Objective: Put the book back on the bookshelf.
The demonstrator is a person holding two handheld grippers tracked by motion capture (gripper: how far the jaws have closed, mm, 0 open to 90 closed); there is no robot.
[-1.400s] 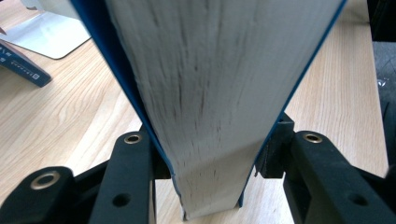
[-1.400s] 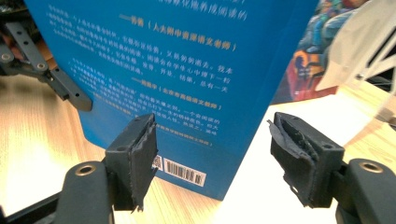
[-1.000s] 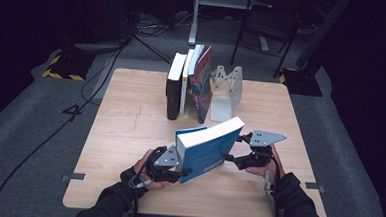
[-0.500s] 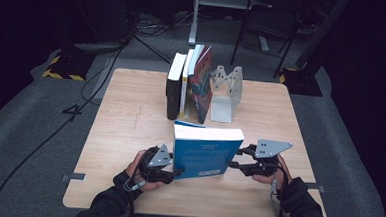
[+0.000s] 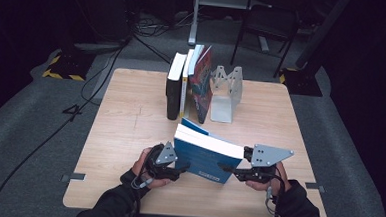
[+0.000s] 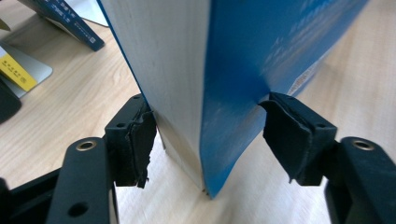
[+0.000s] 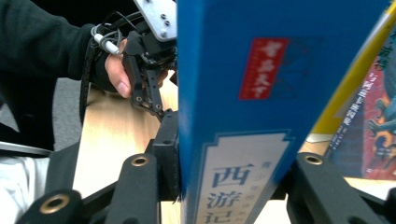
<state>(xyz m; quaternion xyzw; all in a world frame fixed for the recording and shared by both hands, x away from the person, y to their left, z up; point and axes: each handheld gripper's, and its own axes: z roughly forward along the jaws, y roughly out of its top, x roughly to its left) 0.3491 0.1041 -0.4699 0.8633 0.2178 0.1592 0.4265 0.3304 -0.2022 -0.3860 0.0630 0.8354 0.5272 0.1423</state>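
Bare counter lies left of our blue book, held tilted near the front edge. Our right claw has been closing and clamps its spine; our left claw has been opening, its pads off the covers. Shelved books and a bookend stand well behind.
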